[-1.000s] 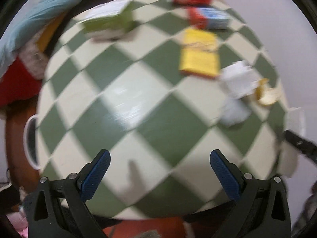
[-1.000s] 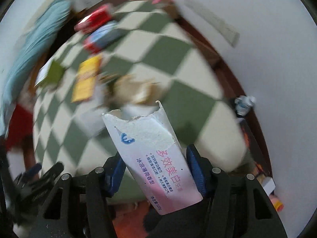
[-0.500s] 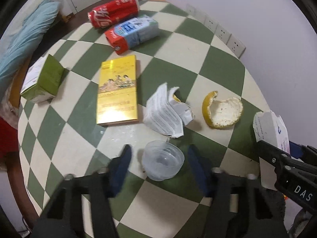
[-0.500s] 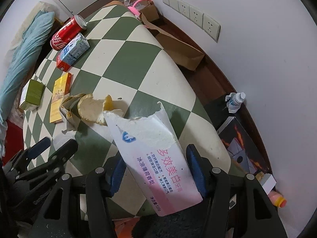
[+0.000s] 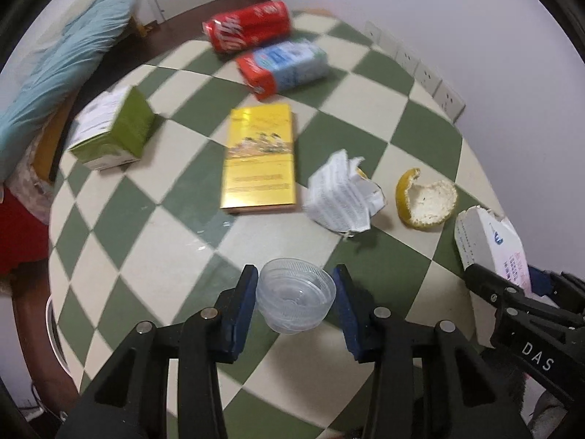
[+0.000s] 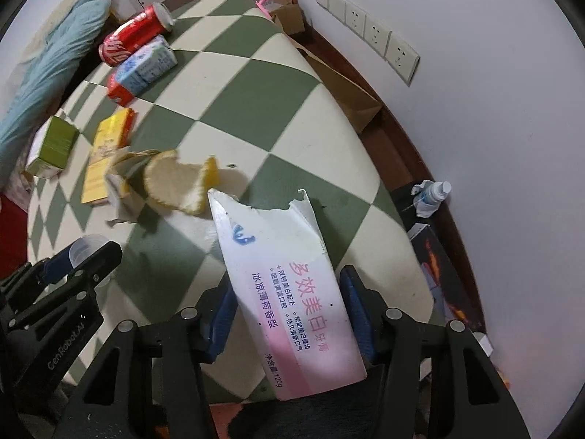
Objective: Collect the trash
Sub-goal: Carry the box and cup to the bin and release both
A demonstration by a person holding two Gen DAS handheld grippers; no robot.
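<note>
On the green and cream chequered table (image 5: pixel 146 248) my left gripper (image 5: pixel 296 292) has a clear plastic cup (image 5: pixel 296 303) between its blue pads; its jaws are closing and both pads touch the cup's sides. My right gripper (image 6: pixel 287 303), jaws closing a little, is shut on a torn white and pink toothpaste box (image 6: pixel 285 274) held above the table's right edge. Lying on the table are an orange peel (image 5: pixel 426 199), crumpled paper (image 5: pixel 340 194), a flat yellow box (image 5: pixel 259 157), a green box (image 5: pixel 113 131), a blue and red carton (image 5: pixel 285 67) and a red cola can (image 5: pixel 248 25).
An open brown paper bag (image 6: pixel 343 87) lies on the floor between the table and the wall with sockets (image 6: pixel 365 29). A small bottle (image 6: pixel 433 194) stands on the floor at the right. A light blue pillow (image 5: pixel 62 69) lies beyond the table's left side.
My left gripper swung across the table to the clear cup and its jaws went from wide open to closed around it. The right gripper kept hold of the toothpaste box.
</note>
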